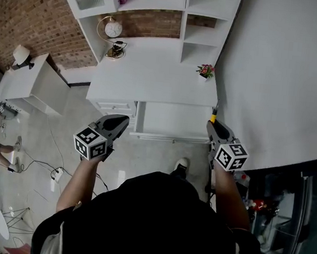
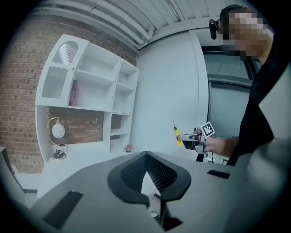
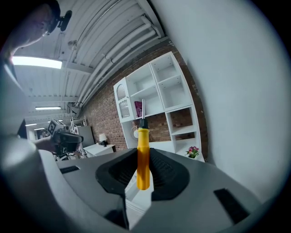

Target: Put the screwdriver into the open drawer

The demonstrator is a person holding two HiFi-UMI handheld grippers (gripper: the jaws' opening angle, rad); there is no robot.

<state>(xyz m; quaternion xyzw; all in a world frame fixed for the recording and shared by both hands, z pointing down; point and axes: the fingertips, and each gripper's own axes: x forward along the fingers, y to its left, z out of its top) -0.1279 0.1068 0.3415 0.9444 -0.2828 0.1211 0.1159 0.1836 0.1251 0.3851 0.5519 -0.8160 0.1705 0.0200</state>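
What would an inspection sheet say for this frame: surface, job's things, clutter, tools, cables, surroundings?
Surface: white desk under a shelf unit, mostly bare.
Job's things: screwdriver, yellow handle, upright in the right tool; open drawer pulled out at the desk front, nothing seen inside.
Clutter: clock and flower pot on the desk.
Tools: left tool tips together, empty; right tool shut on the screwdriver, near the drawer's right edge in the head view.
Cables: loose cables on the floor at the left.
Surroundings: brick wall; side cabinet with a lamp.
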